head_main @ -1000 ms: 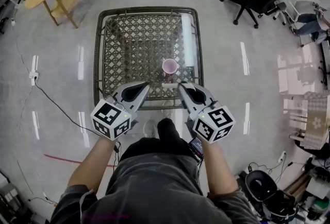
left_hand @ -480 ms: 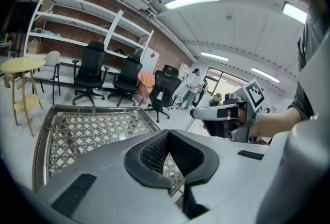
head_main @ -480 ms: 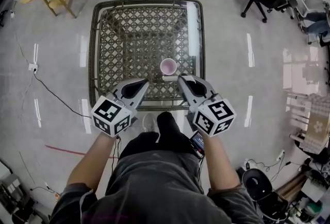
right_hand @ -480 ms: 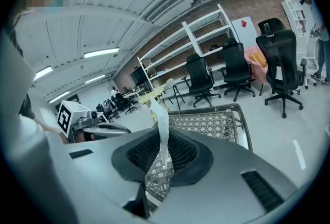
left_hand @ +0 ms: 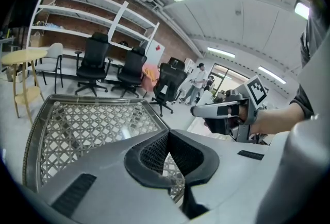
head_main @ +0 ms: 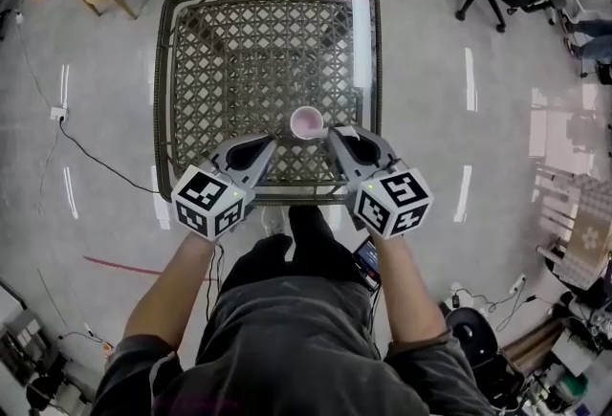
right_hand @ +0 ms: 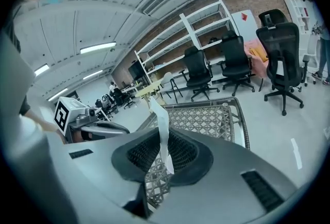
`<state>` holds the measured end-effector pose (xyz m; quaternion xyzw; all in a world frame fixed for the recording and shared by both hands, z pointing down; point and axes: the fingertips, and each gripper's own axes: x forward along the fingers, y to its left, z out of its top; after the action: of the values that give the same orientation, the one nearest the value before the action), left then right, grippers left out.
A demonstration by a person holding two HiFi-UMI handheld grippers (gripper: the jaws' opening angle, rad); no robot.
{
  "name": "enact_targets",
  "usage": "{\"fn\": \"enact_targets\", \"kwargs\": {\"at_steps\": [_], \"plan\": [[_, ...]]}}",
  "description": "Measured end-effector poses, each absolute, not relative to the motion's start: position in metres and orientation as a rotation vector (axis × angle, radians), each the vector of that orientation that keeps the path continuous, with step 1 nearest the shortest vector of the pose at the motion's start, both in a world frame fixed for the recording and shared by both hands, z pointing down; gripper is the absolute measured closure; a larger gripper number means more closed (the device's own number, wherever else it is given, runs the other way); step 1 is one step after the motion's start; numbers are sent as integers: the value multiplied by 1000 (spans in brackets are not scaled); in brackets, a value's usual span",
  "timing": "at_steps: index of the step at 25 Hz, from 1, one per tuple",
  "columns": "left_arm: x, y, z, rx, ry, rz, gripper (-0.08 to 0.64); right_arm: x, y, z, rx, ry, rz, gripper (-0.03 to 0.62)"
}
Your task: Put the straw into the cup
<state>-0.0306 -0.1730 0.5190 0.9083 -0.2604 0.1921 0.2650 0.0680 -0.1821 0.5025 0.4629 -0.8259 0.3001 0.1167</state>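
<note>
Straw (right_hand: 159, 114) upright between jaws of the right gripper (right_hand: 162, 139)

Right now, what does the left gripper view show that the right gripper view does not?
Only the left gripper view: the right hand-held gripper seen from the side, and the left hand-held gripper with nothing between its jaws. Only the right gripper view: the white straw pinched upright between the right one's jaws. Both: the lattice table and black office chairs. Neither shows the pink cup; the head view does.
</note>
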Motion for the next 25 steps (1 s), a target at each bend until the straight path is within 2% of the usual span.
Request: {"fn": "enact_targets", "kwargs": {"at_steps": [14, 25], "plan": [[-23, -183, 550, 2383, -721, 571, 551, 68, -205, 570, 1280, -2350, 905, 543], [-23, -184, 554, 2357, -743, 572, 551, 64, -209, 590, 1246, -2321, 876, 541]]}}
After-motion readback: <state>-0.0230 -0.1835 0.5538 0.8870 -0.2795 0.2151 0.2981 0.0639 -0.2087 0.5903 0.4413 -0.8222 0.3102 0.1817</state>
